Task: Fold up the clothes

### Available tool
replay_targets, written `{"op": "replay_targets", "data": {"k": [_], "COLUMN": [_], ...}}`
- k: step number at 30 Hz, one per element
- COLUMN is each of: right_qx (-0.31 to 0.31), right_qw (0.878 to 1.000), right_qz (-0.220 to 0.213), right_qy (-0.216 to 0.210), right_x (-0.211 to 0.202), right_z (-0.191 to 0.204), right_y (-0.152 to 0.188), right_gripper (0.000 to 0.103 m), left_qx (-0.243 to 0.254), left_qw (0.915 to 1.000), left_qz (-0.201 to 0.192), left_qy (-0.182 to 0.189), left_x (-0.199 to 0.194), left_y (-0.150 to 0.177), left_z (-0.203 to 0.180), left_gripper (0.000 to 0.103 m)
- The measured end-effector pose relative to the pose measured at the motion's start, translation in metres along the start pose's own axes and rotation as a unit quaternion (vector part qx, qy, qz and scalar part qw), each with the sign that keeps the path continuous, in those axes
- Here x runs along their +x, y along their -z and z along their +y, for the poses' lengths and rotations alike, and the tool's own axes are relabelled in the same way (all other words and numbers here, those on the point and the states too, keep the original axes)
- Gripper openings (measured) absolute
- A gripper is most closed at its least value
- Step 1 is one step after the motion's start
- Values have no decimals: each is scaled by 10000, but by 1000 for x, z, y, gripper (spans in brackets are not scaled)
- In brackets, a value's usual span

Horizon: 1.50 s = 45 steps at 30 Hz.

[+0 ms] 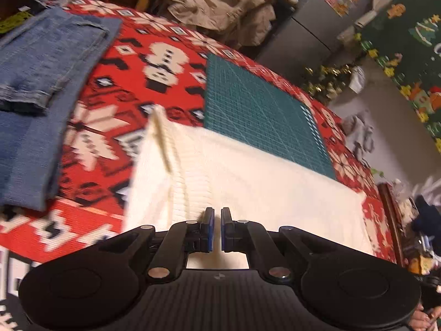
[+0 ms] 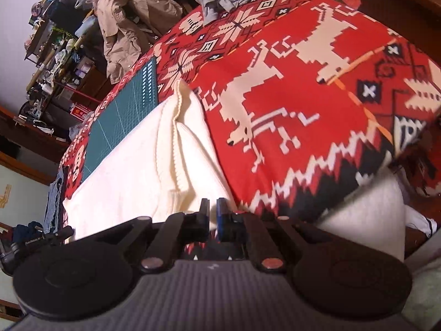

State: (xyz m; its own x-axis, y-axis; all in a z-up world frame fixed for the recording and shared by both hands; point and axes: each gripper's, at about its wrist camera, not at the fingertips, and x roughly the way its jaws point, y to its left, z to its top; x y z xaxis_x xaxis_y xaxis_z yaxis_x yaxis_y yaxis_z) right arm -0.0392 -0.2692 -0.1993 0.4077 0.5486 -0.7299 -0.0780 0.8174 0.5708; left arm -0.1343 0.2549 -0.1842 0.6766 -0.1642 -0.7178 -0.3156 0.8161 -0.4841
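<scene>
Left wrist view: left gripper (image 1: 217,222) nearly closed, narrow gap, over cream sweater (image 1: 248,182); grip unclear. Jeans (image 1: 41,82) at 10 o'clock, green cutting mat (image 1: 256,110) at 12. Right gripper (image 2: 212,209) narrow-gapped at sweater's edge, hold unclear; red patterned cloth (image 2: 317,96) at 1 o'clock.

1. A grey cabinet (image 1: 311,24) stands against the far wall, stickers on its door.
2. A green Christmas-print hanging (image 1: 408,44) covers the wall.
3. Cluttered dark shelves (image 2: 52,55) line a pale wall.
</scene>
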Motion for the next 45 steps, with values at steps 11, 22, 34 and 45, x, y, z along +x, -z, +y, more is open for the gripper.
{"op": "replay_targets", "data": {"k": [11, 22, 34, 45], "right_qx": [-134, -129, -199, -397], "right_qw": [9995, 9988, 9979, 9965], "right_qz": [-130, -66, -18, 80], "right_qy": [-262, -473, -621, -724], "right_x": [4, 20, 32, 41], "right_z": [27, 46, 58, 72], "right_y": [-11, -14, -16, -20], "right_gripper": [12, 13, 13, 13], "left_qx": [-1158, -1281, -441, -263], "left_qw": [9927, 9911, 9984, 9996], "left_qz": [-258, 60, 282, 13], "left_qy": [214, 350, -190, -135], "left_x": [2, 2, -31, -61], "left_y": [-29, -10, 29, 36], "left_z": [46, 47, 42, 41], "left_gripper": [3, 3, 3, 2]}}
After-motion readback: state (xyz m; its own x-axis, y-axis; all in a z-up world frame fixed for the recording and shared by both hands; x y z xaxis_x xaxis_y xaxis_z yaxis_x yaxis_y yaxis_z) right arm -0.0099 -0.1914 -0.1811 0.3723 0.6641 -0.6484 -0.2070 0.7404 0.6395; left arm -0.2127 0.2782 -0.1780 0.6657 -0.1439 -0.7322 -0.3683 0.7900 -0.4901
